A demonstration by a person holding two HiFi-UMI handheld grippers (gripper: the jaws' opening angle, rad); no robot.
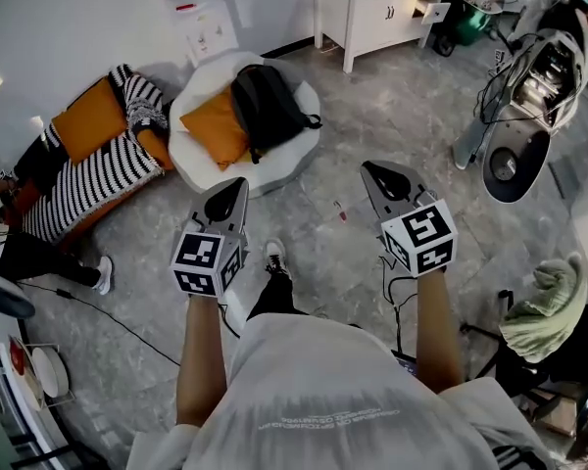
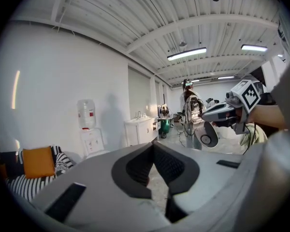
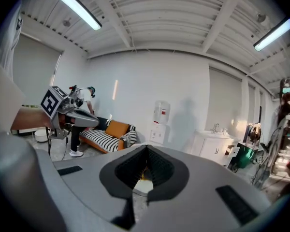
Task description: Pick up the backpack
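The person's shirt (image 1: 323,390) fills the near edge. Beyond it the left gripper (image 1: 237,184) and right gripper (image 1: 369,169) are held forward, the jaws of both pressed together on nothing, probably because the target is well ahead. The black backpack (image 1: 265,106) lies in the white beanbag seat (image 1: 292,157), touching 1 orange cushion (image 1: 218,127).

Left hand-held gripper (image 1: 238,185) and right hand-held gripper (image 1: 369,171) side by side on outstretched forearms (image 1: 201,360); jaws together; tips slightly downward
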